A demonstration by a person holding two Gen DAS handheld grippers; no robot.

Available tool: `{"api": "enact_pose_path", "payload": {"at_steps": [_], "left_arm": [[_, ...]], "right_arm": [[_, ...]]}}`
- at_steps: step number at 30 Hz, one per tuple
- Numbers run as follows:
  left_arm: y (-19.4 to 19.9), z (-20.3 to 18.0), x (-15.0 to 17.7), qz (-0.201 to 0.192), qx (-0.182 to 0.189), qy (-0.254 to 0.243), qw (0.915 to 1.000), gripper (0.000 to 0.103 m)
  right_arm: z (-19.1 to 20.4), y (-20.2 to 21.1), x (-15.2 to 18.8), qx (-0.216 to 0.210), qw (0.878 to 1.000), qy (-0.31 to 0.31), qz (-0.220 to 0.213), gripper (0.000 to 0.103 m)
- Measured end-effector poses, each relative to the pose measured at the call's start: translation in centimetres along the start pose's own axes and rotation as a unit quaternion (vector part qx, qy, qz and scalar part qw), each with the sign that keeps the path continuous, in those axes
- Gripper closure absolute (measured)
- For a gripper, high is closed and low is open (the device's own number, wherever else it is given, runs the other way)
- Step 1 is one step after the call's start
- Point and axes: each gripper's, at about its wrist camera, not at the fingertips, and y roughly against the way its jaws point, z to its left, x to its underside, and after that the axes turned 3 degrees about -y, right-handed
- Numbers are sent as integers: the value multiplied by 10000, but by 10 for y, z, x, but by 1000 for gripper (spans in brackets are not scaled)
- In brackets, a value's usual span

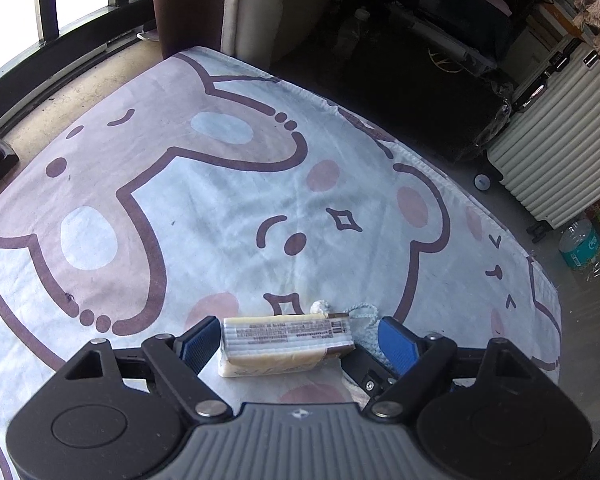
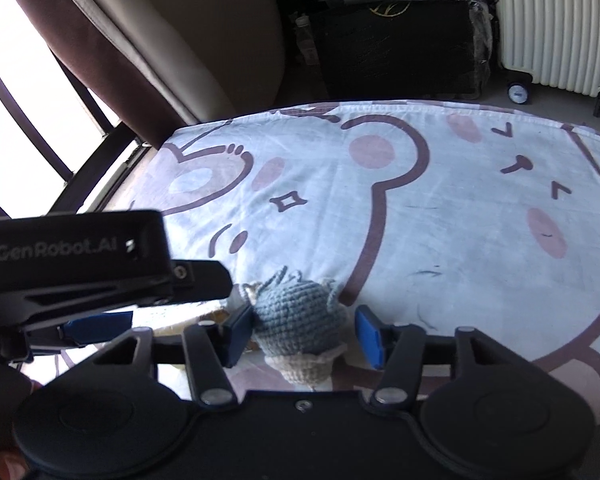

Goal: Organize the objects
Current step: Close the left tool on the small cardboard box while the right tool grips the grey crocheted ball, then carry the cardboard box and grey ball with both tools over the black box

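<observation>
Left claw (image 1: 292,340): spread wide around the wrapped soap-like bar (image 1: 284,342); the near blue pad (image 1: 198,340) sits right at the bar's left end, the far one (image 1: 396,346) stands off the right end with a gap, so nothing's pinched yet as far as I can see
Right claw (image 2: 300,332): part-way spread around the crocheted ice-cream cone (image 2: 300,324); its left pad (image 2: 240,334) looks like it's touching the blue yarn, the right pad (image 2: 370,336) is clear of it; I'd call that not gripped
Where the stuff is: both things lie on the bear-print sheet (image 1: 220,184), close to each other; in the left view the toy's cord (image 1: 364,314) pokes out just behind the bar
Step in hand: looks like you're at the grab stage of the tidy-up, both hands lined up on a pick at once
Bar's long axis: runs across the left claw, pad to pad, printed label face up; so you'd be squeezing it end to end, the longest way, which is a wide hold
Cone's axis: tip points back toward your right wrist, blue scoop points away; you're squeezing across the scoop
Next move: close both until the pads bite, then lift; the yarn is soft so expect it to squash; mind your left claw's body (image 2: 72,256), which sits just beside the toy in the right view
</observation>
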Motion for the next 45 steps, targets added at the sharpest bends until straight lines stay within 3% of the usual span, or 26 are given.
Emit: {"api": "enact_pose_path", "payload": {"at_steps": [8, 15, 27, 36, 45], "left_arm": [[-10, -8, 4, 92, -349, -100, 9993, 18], [-14, -11, 6, -3, -364, -323, 9988, 26], [-8, 1, 12, 61, -96, -807, 9967, 28], [6, 13, 20, 232, -45, -864, 9960, 29], [34, 17, 23, 58, 4, -1100, 9939, 29]], "right_arm": [[-3, 5, 5, -128, 9999, 113, -4, 55], [-9, 17, 13, -110, 9999, 86, 96, 56], [-20, 44, 22, 83, 9987, -311, 394, 56], [-11, 58, 34, 251, 9980, -228, 538, 57], [-7, 82, 37, 379, 9976, -425, 397, 57]]}}
